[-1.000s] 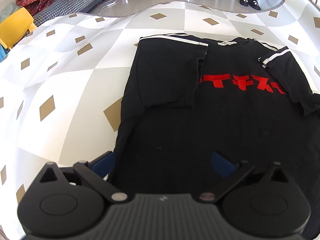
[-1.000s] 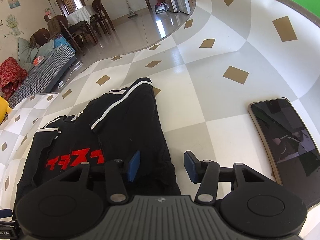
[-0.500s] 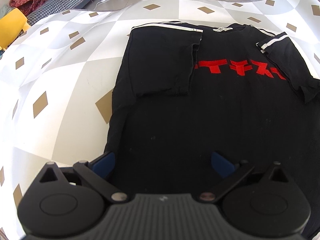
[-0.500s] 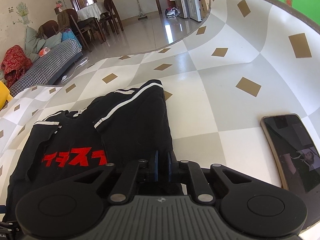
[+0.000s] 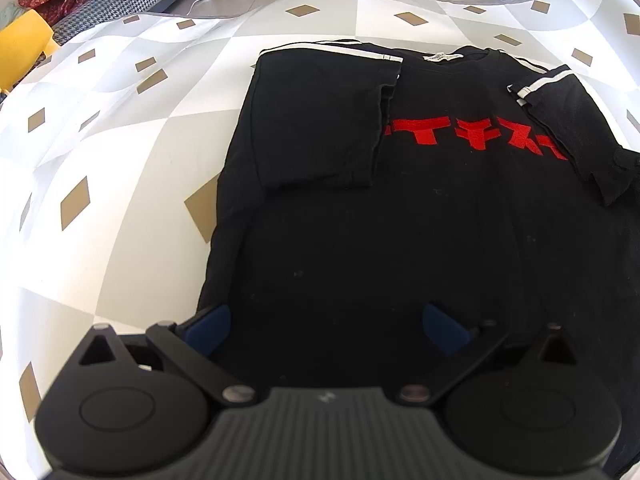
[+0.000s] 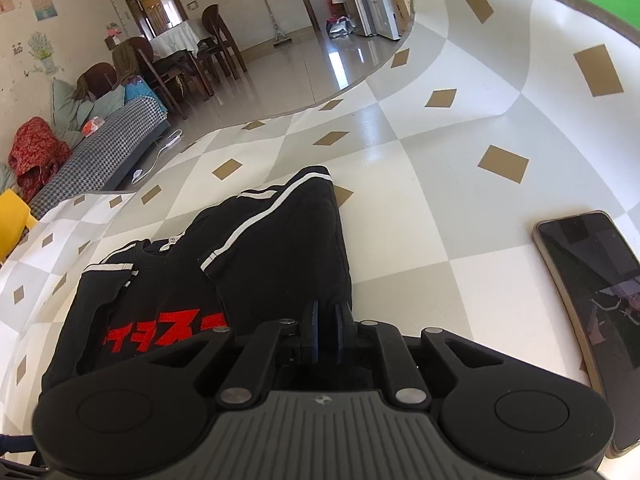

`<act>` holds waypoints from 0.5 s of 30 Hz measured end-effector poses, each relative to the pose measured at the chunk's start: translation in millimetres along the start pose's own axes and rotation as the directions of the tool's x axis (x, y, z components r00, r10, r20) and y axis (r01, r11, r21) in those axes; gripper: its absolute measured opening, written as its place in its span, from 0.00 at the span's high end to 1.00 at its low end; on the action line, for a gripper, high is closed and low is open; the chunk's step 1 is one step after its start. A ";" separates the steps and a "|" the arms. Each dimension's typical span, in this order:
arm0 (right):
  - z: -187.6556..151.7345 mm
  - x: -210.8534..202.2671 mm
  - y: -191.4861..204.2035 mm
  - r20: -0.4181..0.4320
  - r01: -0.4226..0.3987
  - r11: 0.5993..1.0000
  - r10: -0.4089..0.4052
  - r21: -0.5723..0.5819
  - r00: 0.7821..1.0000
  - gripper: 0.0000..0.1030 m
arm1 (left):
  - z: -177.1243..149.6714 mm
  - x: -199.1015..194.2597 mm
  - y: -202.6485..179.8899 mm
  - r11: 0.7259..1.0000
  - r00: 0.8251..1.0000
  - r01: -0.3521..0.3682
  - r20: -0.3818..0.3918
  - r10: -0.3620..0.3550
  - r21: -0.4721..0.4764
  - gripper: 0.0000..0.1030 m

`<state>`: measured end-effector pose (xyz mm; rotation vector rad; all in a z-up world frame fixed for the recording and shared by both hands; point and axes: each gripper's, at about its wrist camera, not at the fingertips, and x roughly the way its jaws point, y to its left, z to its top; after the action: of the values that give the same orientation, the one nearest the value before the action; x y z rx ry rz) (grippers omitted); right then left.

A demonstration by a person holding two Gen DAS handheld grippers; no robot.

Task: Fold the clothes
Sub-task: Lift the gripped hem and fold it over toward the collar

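Right gripper pinched the T-shirt's side edge to fold it inward; left gripper hovered wide open, empty.

2 close downward views, shared T-shirt

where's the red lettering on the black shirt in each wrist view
Left wrist: red lettering right of centre, upper half, across the shirt's chest.
Right wrist: red lettering lower left, beside the gripper body.
Shared landmark: the white-striped sleeve just past the lettering's end.
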<state>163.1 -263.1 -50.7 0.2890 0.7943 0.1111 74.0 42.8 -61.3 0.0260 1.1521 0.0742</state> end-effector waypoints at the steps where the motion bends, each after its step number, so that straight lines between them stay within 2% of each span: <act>1: -0.1 0.3 -1.2 0.003 -0.001 1.000 0.001 0.006 1.000 0.89 | 0.0 0.3 0.5 1.000 1.000 0.002 -0.001 -0.002 -0.003 0.00; 4: -0.6 2.3 -3.5 0.001 0.012 1.000 -0.012 0.007 1.000 0.88 | -0.5 1.0 1.9 1.000 1.000 0.008 -0.004 -0.008 -0.012 0.00; 8: -0.9 4.3 -7.6 0.007 0.018 1.000 -0.018 0.009 1.000 0.81 | -0.3 2.5 3.0 1.000 1.000 0.013 -0.009 -0.013 -0.019 0.00; 15: -3.2 9.4 2.0 0.029 0.027 0.999 -0.026 -0.041 0.999 0.77 | 0.6 5.6 1.8 1.000 1.000 0.022 -0.007 -0.022 -0.021 0.00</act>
<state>167.4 -258.6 -58.7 0.2398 0.7665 0.0980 76.7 45.0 -66.1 -0.0053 1.1589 0.0670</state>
